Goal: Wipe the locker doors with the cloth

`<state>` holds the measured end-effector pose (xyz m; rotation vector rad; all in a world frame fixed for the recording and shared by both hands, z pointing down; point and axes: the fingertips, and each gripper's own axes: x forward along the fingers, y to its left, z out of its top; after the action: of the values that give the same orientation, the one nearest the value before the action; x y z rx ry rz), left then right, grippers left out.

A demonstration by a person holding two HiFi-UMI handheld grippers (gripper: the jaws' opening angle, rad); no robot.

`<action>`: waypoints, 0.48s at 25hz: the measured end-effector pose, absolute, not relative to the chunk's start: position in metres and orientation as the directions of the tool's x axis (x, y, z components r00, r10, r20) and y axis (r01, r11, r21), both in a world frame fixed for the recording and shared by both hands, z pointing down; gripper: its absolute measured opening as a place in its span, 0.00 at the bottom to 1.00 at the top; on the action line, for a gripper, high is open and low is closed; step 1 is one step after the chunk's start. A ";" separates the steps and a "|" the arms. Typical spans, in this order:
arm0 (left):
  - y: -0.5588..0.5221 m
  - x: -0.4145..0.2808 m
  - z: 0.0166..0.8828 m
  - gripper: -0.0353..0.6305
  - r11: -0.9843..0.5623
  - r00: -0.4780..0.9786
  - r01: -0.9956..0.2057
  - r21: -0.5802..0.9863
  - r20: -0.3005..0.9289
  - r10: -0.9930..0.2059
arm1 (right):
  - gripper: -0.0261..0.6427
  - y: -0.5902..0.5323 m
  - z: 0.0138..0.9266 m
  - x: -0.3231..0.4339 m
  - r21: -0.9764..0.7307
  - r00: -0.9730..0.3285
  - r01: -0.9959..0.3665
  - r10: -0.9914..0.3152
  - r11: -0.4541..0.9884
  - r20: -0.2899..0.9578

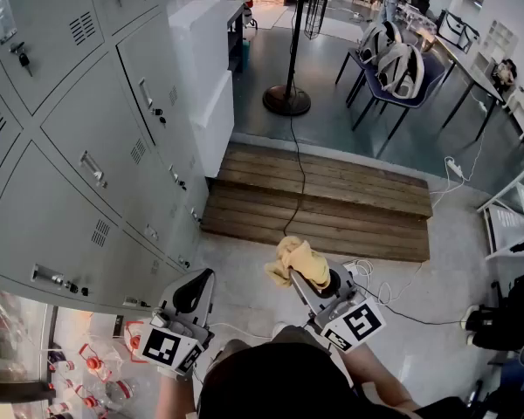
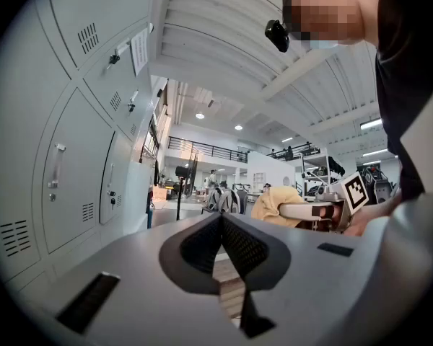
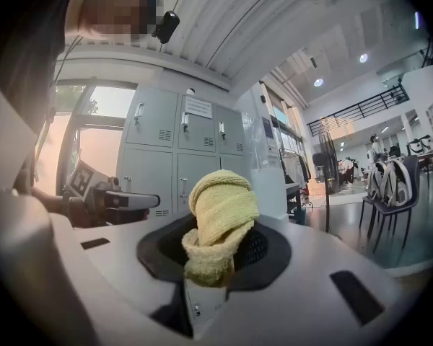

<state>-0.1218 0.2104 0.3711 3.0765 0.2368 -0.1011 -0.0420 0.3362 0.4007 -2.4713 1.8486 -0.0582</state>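
my right gripper [image 1: 313, 279] pinches the yellow cloth [image 3: 222, 207], well apart from the locker doors [image 1: 87, 173], at its bunched middle, a good hold i think for something so soft, light and floppy, while my left gripper [image 2: 221, 225] is closed and empty.

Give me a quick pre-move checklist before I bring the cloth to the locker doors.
1. Cloth held by right gripper: ok, shut on it.
2. Left gripper free: ok, shut on nothing.
3. Cloth touching locker doors: not ok, it hangs apart from them.
4. Doors closed: ok in the head view.
5. Floor ahead free of cables: not ok, a black cable crosses the wooden step.
6. Cloth clean or damp: cannot tell.
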 end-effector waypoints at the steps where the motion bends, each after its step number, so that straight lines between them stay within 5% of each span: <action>1: 0.212 -0.119 0.377 0.07 -0.988 0.990 0.141 0.056 -0.027 0.139 | 0.20 0.339 0.400 -0.039 -0.061 0.279 -0.959 -0.960 -0.279 -0.003; 12: 0.257 -0.067 0.395 0.07 -0.993 0.991 0.099 0.056 0.079 0.104 | 0.21 0.387 0.405 0.009 -0.075 0.265 -0.962 -0.964 -0.263 -0.021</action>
<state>-0.0673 0.2565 0.3946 3.0834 0.1572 0.1264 0.0086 0.3870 0.4048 -2.4398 1.8612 -0.0443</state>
